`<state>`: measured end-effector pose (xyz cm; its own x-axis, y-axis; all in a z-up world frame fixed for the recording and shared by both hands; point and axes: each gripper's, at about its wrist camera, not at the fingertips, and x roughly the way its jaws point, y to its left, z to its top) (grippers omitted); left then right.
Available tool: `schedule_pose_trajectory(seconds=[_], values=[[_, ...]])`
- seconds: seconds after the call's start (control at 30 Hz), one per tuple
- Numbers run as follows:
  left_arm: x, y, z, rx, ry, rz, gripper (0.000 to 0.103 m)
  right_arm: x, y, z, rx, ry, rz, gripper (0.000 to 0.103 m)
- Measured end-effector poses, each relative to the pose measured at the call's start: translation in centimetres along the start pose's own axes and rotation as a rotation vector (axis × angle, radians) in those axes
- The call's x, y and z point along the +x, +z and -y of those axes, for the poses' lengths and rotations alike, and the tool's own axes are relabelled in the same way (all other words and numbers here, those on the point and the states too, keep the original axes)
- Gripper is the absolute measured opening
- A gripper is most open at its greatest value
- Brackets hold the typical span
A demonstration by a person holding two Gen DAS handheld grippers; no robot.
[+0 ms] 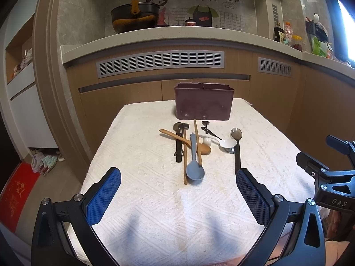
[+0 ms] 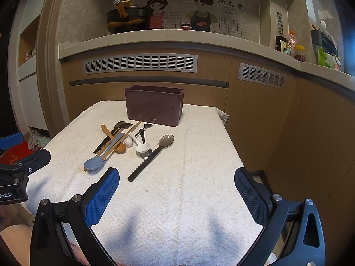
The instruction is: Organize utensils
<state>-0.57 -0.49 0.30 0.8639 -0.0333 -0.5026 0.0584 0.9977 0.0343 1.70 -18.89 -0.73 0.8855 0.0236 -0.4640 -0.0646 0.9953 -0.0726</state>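
Left jaws: my left gripper (image 1: pixel 178 190) stands wide, holding nothing, low over the near part of the desk (image 1: pixel 266 146).
Right jaws: my right gripper (image 2: pixel 176 189) is spread just as wide and empty.
Utensils: a loose crossed heap in the middle of the cloth, ahead of both jaws and apart from them.
Holder: the maroon caddy (image 1: pixel 204 104) stands upright behind the heap, with a divider showing at its rim.
Nearest to left: the grey-blue spoon (image 1: pixel 194 166), bowl toward me, lying over the wooden chopsticks (image 1: pixel 185 161).
Nearest to right: the black-handled spoon (image 2: pixel 150 157), alone beside the heap, handle end pointing at my jaws.
Also in the heap: a wooden spoon (image 1: pixel 184 140) and a white ceramic spoon (image 1: pixel 224 142).
Handling: all look light and stiff; I judge the ceramic one fragile and slick, the chopsticks thin and prone to rolling.
Where to grip: mid-handle, across the narrow width; the lone black handle looks easiest.
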Motion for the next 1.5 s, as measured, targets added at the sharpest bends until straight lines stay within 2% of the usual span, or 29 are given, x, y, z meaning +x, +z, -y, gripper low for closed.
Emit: schedule_pose_trajectory(seconds=[1.5], values=[[0.26,-0.15,-0.34,-0.003,-0.006,-0.004,0.103,-0.04,0.03,0.24,0.001,-0.006,-0.001,0.103]])
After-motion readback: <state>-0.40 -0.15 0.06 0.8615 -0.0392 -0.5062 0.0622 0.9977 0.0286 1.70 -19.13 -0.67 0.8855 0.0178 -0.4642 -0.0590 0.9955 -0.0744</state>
